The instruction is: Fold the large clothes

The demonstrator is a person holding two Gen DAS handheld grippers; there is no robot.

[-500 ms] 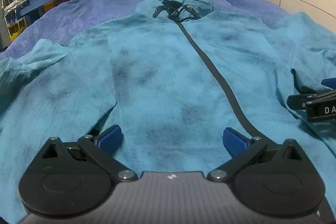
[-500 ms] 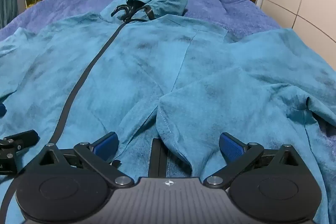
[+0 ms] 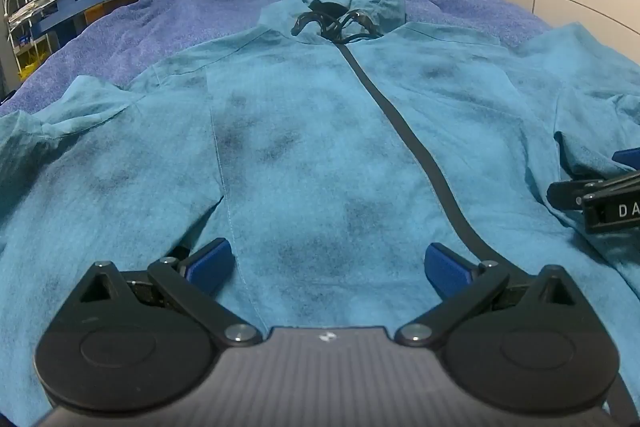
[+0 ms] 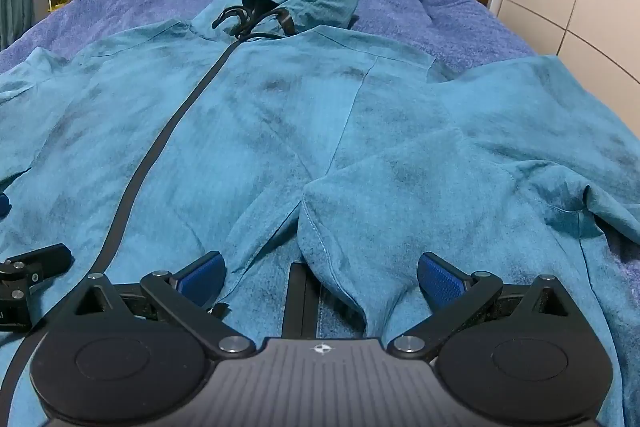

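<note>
A purple-blue bedspread (image 3: 168,39) is covered by a teal zip-up jacket (image 3: 304,155), spread front-up with its dark zipper (image 3: 416,147) closed and black drawstrings (image 3: 332,23) bunched at the collar. The left gripper (image 3: 328,263) is held wide over the hem beside the zipper. The right gripper (image 4: 320,275) is likewise spread wide, nothing gripped, around a fold of the right sleeve (image 4: 400,203).

Teal zip-front jacket (image 3: 320,155) lies spread face-up on the bed, sleeves out.

Right gripper (image 4: 320,273) fingers spread — over teal jacket (image 4: 280,115).
</note>
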